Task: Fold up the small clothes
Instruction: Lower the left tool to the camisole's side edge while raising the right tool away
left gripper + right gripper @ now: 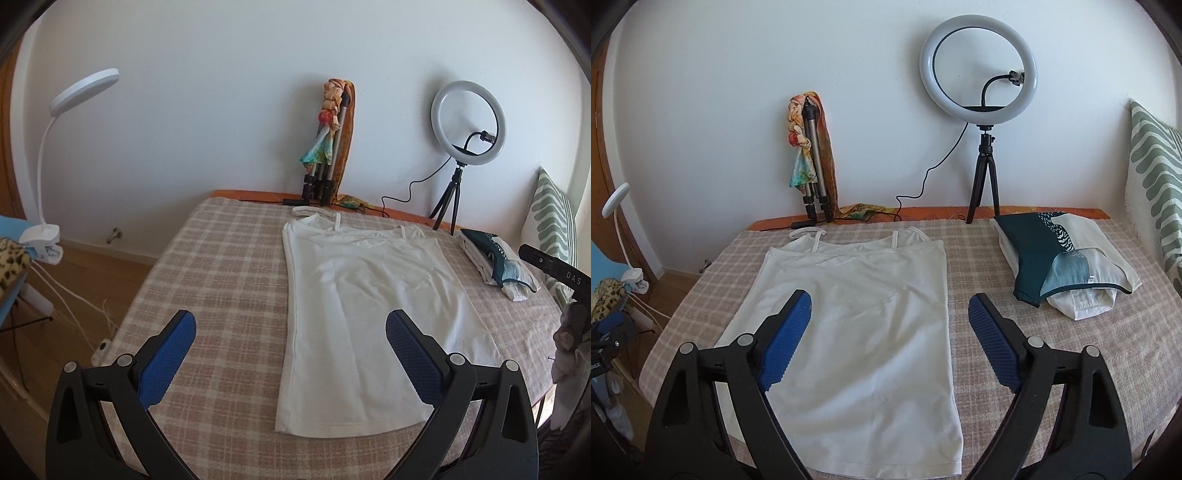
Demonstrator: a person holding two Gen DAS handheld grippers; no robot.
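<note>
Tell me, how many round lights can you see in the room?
2. A ring light stands on a small black tripod by the back wall, behind the bed. A white clip-on lamp with a round head curves up at the far left, past the bed's edge. Others may be out of view.

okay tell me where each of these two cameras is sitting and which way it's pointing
Left wrist: rides the left tool, facing the wall across the checked table, over the white camisole's left hem; open blue pads show.
Right wrist: rides the right tool, same heading, over the camisole's right edge; open pads show.
Shared: camisole, ring light, folded pile, tripod.
</note>
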